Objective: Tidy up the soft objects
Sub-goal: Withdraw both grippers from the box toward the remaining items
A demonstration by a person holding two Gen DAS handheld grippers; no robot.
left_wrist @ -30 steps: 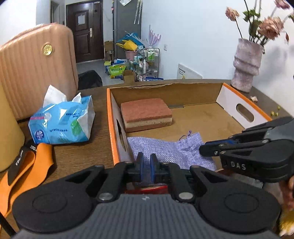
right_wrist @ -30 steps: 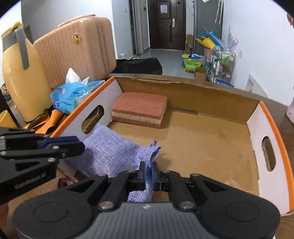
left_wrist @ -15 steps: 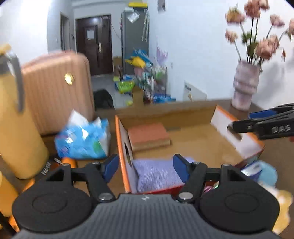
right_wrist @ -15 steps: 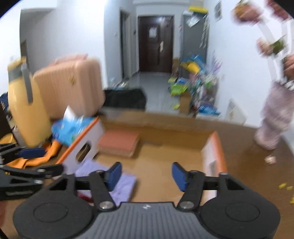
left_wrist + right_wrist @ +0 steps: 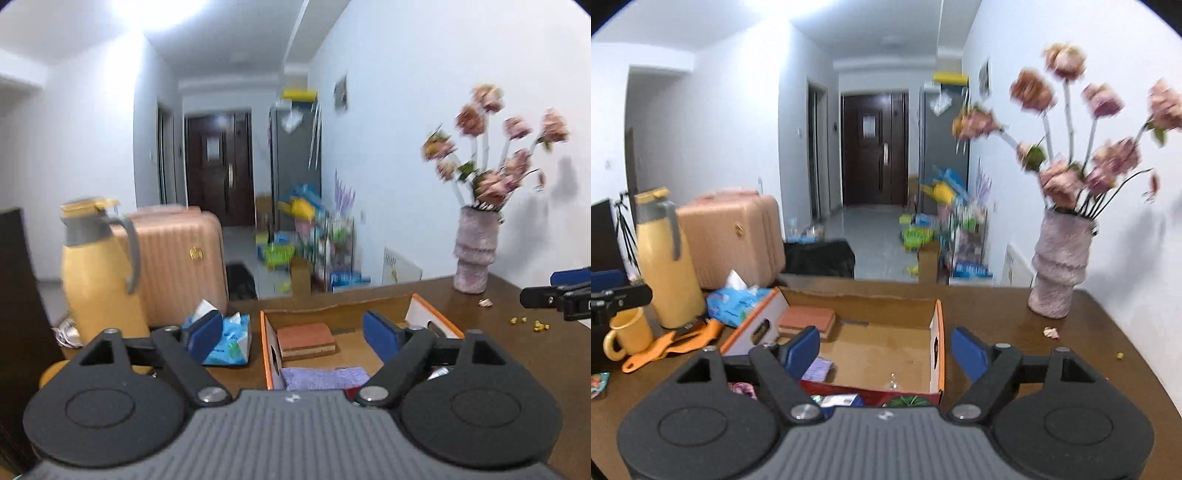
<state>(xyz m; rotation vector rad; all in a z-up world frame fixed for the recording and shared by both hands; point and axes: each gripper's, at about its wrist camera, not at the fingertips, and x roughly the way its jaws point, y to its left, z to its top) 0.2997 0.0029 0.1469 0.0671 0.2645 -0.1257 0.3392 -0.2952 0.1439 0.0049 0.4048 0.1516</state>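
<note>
Lilac woven cloth pouch [image 5: 325, 378] lying flat at box's near end, layered terracotta sponge [image 5: 306, 340] flat behind it

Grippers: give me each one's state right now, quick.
Left gripper: jaws opening, nothing between them; the purple cloth lies in the box.
Right gripper: jaws opening, holding nothing.

White walls [image 5: 406, 110], dark hallway door [image 5: 873, 147]

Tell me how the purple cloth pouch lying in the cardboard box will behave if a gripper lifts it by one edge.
The purple cloth pouch lies flat and slack on the floor of the cardboard box, so it would probably droop and fold instead of holding its shape. It looks thin and nearly empty, so likely light. Its coarse weave should grip the pads rather than slip.
</note>
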